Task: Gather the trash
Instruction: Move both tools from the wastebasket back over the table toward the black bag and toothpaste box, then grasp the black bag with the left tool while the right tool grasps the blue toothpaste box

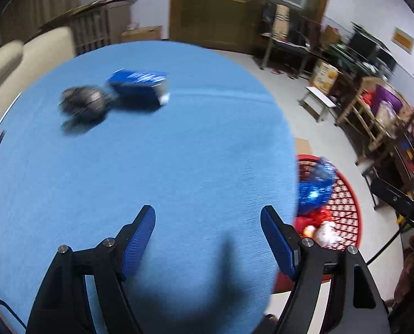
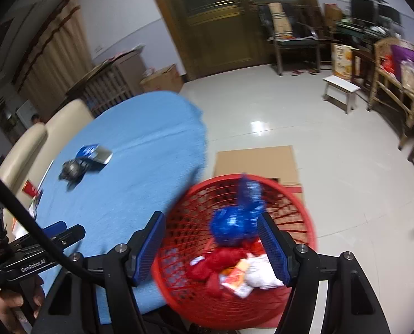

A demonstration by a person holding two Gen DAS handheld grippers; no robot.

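Trash remaining on the counter (image 1: 179, 153) numbers two pieces, both in the upper left of the left wrist view: one dark crumpled ball (image 1: 83, 103) and one blue box (image 1: 140, 90), lying just beside each other and possibly touching; blur prevents a firm call. The ball looks like wadded film or foil, so judge it light, soft and compressible; close across its widest part. The box appears to be thin card, light and easily crushed; take it across the short sides, not by the open flap end.

The red basket (image 2: 299, 203) sits on the floor at the lower centre of the right wrist view, beside the counter edge. It holds one blue crinkled bag (image 2: 234, 222), one red crumpled piece (image 2: 215, 261), one white wad (image 2: 260, 275) and one orange-and-white wrapper (image 2: 237, 278); further items underneath cannot be ruled out.

The left hand-held gripper (image 1: 208, 236) hangs over the counter with jaws spread wide and nothing between them. The right hand-held gripper (image 2: 211, 245) is above the basket, jaws likewise apart; the blue bag shows between them but apparently lies below, ungripped.
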